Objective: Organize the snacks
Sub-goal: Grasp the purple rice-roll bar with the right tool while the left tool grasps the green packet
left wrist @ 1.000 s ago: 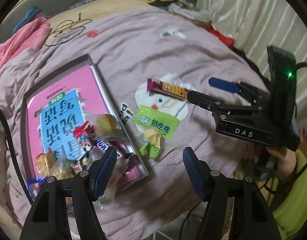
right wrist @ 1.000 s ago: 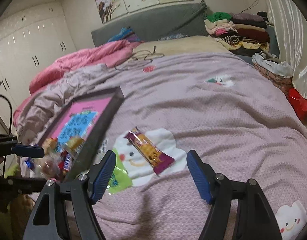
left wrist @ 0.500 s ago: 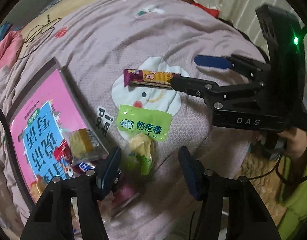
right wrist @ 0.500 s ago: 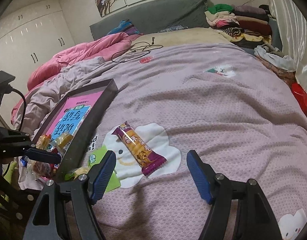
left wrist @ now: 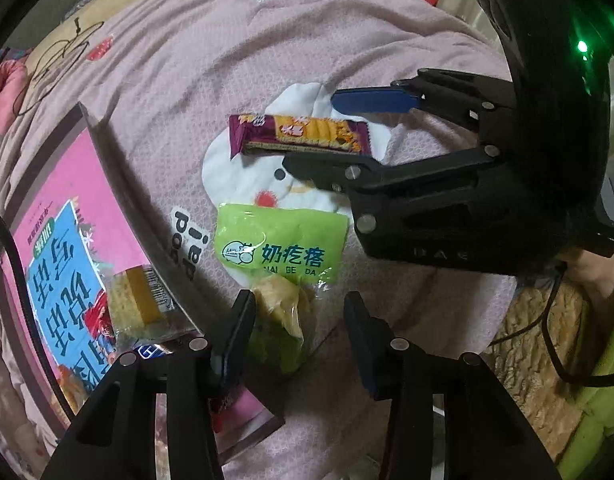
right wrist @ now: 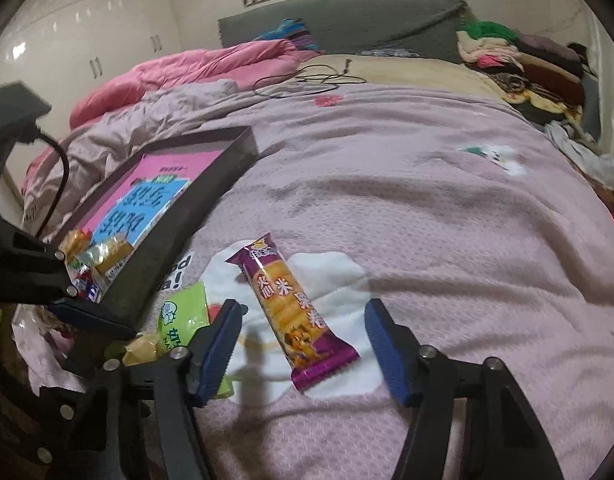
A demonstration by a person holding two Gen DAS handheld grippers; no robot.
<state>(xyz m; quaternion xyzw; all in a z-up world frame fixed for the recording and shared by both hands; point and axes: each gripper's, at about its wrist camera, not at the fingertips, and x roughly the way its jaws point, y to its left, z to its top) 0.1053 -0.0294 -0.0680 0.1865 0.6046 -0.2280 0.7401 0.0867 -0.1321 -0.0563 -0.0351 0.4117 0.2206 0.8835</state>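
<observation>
Bedspread under us: our right hand-held gripper [right wrist: 303,348] straddles the purple snack bar [right wrist: 291,312] crosswise, jaws closing, not yet touching; our left hand-held gripper [left wrist: 297,332] is closing over the yellow-green packet [left wrist: 281,320].

Glossy plastic snack wrappers [left wrist: 299,138] — matt, knobbly cloth bedspread [left wrist: 195,52]; dark smooth-walled tray [right wrist: 211,200].

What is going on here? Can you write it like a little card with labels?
place: bed with a lilac blanket
tray: dark, on the blanket, some snacks inside
purple snack bar: on the blanket, outside the tray
green snack bag: on the blanket beside the tray
left gripper: closing around the green bag's yellowish end
right gripper: closing around the purple bar, not yet touching
</observation>
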